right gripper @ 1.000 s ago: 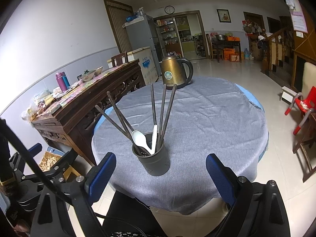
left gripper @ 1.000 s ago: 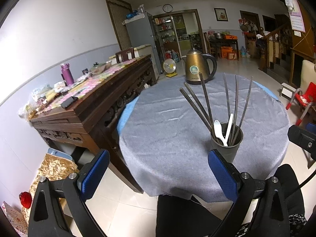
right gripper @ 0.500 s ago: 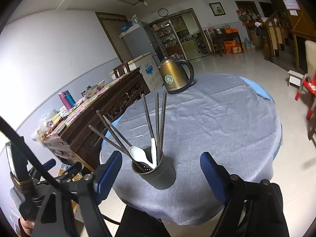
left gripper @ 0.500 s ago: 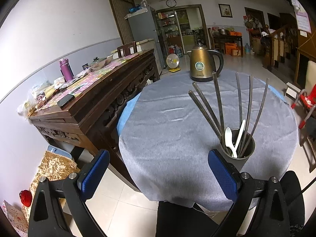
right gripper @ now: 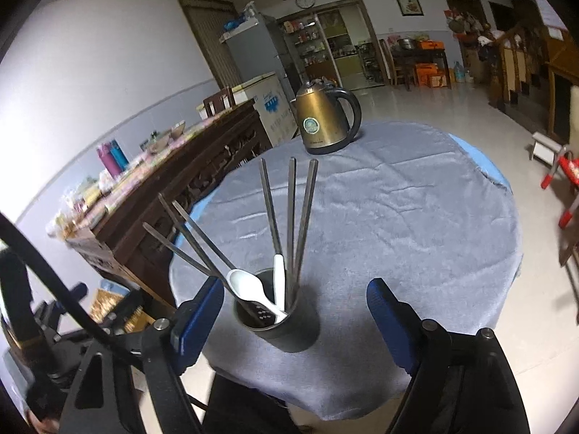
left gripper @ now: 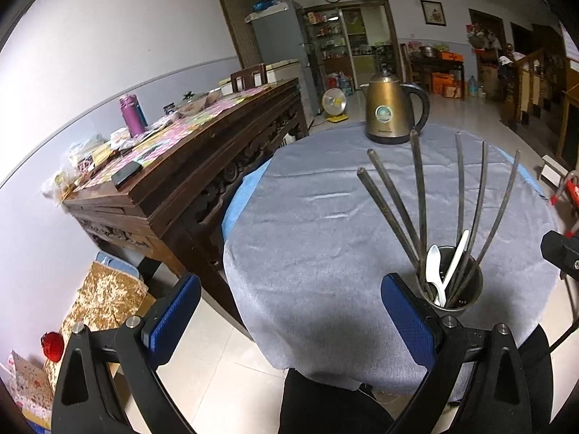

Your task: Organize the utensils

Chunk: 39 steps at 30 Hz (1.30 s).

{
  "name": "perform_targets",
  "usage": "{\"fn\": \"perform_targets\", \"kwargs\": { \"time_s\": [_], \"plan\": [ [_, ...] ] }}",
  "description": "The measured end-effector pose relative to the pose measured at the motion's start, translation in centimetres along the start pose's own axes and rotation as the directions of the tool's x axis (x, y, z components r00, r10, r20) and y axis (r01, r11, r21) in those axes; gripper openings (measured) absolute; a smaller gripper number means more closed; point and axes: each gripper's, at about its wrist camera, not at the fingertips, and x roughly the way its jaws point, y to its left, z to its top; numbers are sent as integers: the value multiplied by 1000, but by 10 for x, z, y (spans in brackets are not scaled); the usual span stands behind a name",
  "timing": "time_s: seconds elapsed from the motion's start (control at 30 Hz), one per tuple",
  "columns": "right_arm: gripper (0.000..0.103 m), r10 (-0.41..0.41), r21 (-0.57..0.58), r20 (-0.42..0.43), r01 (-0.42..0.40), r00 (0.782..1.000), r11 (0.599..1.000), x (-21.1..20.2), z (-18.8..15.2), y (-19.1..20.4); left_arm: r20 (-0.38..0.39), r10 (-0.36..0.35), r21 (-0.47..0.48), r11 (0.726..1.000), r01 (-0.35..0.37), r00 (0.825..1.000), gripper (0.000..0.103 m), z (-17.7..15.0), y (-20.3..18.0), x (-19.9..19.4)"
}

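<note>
Both grippers, left [left gripper: 291, 313] and right [right gripper: 295, 320], stand wide and hold nothing. Near the table's [right gripper: 416, 224] front edge, one dark holder [right gripper: 280, 325] stands upright with six chopsticks [right gripper: 291, 209] and two white spoons [right gripper: 249, 287] in it. Beyond stands one kettle [right gripper: 325, 123]. No utensils lie loose, so the sorting looks finished, or they are about to be taken out.

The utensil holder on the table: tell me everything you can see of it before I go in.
The utensil holder is a dark grey, metal-looking cylinder with small holes in its inner wall, standing upright on the grey tablecloth near the table's near edge. Six dark chopsticks fan out of it, three leaning left, three nearly upright, beside two white spoons, one bowl-up, one handle-up. The open right gripper flanks it without touching; the left gripper is open beside it.
</note>
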Motion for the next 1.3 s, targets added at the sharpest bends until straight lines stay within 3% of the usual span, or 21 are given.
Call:
{"fn": "perform_targets", "kwargs": {
  "time_s": [0.47, 0.8, 0.93, 1.13, 1.3],
  "plan": [
    [83, 15, 22, 20, -15, 1000, 1000, -5, -19, -17, 2, 5, 43, 999, -5, 1000, 100, -12, -15, -20],
    [84, -1, -32, 87, 4, 996, 999, -35, -18, 6, 39, -6, 43, 999, 5, 999, 100, -11, -10, -32],
    [84, -6, -51, 69, 9, 998, 999, -29, -16, 12, -4, -13, 36, 999, 13, 1000, 100, -13, -7, -18],
    [84, -10, -14, -15, 10, 1000, 1000, -10, -19, 6, -127, 12, -10, 1000, -13, 992, 100, -22, 11, 14],
    [84, -81, 8, -15, 81, 997, 997, -4, -22, -16, -131, 35, -50, 998, -42, 991, 100, -28, 26, 33]
  ]
}}
